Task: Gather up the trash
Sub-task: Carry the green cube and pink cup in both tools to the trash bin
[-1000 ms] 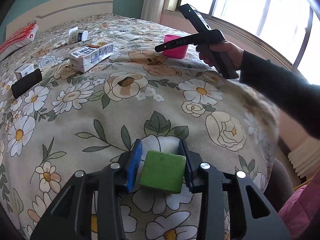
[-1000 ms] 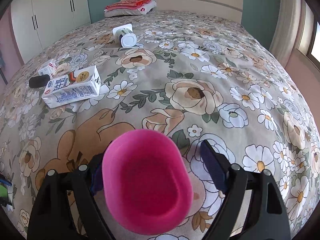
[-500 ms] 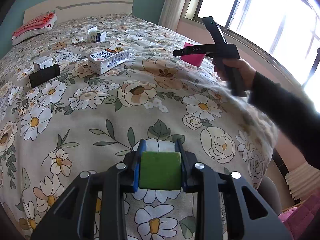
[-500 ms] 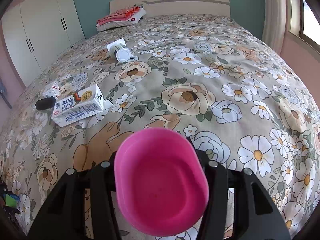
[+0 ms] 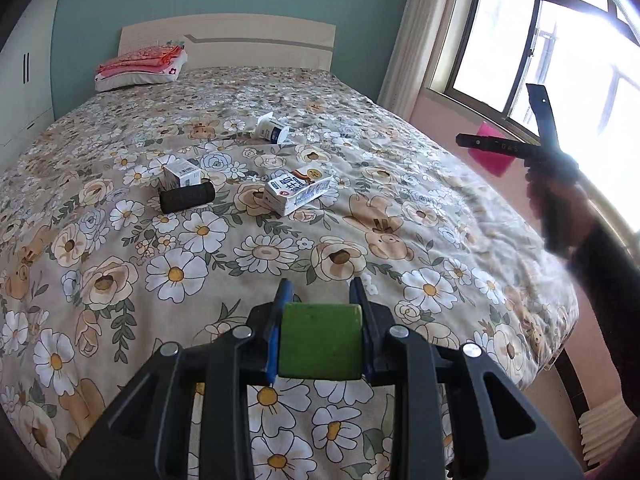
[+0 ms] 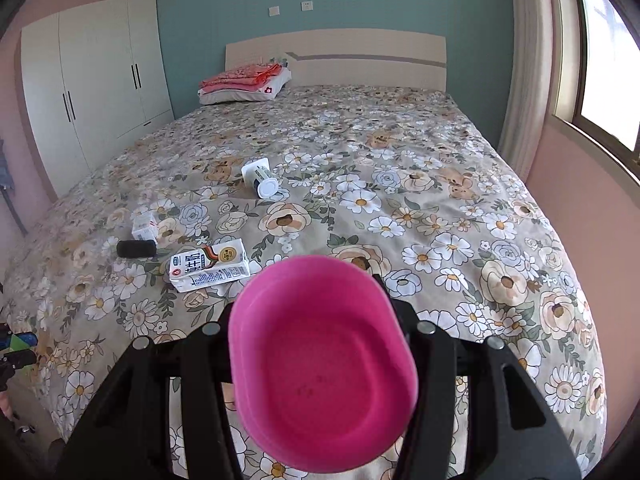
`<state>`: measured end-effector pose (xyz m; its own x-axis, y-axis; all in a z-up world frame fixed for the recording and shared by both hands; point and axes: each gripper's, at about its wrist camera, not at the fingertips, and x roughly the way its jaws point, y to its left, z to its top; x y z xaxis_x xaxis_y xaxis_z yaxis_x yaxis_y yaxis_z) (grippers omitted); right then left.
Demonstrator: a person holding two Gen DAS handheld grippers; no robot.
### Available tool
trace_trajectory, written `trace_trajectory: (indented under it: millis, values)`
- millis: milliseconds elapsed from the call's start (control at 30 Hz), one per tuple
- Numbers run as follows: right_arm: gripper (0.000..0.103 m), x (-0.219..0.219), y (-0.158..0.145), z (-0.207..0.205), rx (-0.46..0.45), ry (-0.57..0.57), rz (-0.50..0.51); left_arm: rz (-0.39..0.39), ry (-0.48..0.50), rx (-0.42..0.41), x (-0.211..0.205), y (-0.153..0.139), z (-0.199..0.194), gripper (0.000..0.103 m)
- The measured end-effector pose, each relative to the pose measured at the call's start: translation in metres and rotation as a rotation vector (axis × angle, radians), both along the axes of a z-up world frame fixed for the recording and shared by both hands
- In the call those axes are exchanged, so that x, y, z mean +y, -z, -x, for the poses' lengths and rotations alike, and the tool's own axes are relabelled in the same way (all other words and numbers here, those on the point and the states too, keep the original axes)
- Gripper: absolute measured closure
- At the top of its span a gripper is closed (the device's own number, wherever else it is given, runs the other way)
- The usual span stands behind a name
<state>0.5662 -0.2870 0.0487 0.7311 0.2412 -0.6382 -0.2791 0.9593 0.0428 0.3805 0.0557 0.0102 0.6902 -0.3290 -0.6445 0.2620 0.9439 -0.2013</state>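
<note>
Both tools have risen off the bed (image 5: 360, 216) since a second ago, each carrying its catch: then the green block (image 5: 320, 342) sat on the quilt between loose pads, and the pink cup (image 6: 322, 364) stood between wide jaws. Now the left tool (image 5: 320, 320) is clenched on the block, blue pads pressed flat to its two sides, and the block hangs clear above the flowered quilt near the foot of the bed. The right tool (image 6: 316, 300) has just been closing its jaws and now grips the cup, whose open mouth faces the camera and hides the fingertips; the jaw arms press in at both sides. From the left view, the right tool (image 5: 500, 146) shows at the right edge against the window (image 5: 520, 48), held in a hand (image 5: 560, 200) with a dark sleeve, the cup (image 5: 490, 152) clamped in it well above the bed's edge. Four things lie on the quilt, all apart from the tools: a milk carton (image 5: 298, 192) on its side at mid bed, a dark cylinder (image 5: 187, 197) to its left, a small white box (image 5: 182, 172) just behind the cylinder and touching or nearly touching it, and a white tub (image 5: 271, 130) tipped over farther toward the headboard (image 5: 260, 40). Folded red cloth on a pillow (image 5: 140, 68) sits at the head. A white wardrobe (image 6: 92, 80) stands along the left wall.
</note>
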Motion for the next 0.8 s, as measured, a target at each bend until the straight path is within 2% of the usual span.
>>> trace_trajectory:
  millis: [100,200,467,667,800]
  values:
    - [0.051,0.005,-0.032,0.027,-0.041,-0.013,0.007,-0.013,-0.036,-0.021,0.008,-0.026,0.009,0.071]
    - [0.051,0.012,-0.064,0.058,-0.087,-0.034,0.017,-0.067,-0.062,-0.084,0.011,-0.058,0.024,0.071]
    - [0.051,0.033,-0.132,0.146,-0.186,-0.102,0.021,-0.135,-0.107,-0.246,0.004,-0.13,0.08,0.071]
    - [0.051,0.058,-0.17,0.219,-0.262,-0.175,0.038,-0.15,-0.104,-0.311,-0.005,-0.157,0.127,0.071]
    - [0.051,0.074,-0.182,0.266,-0.287,-0.233,0.042,-0.153,-0.102,-0.338,-0.006,-0.166,0.159,0.071]
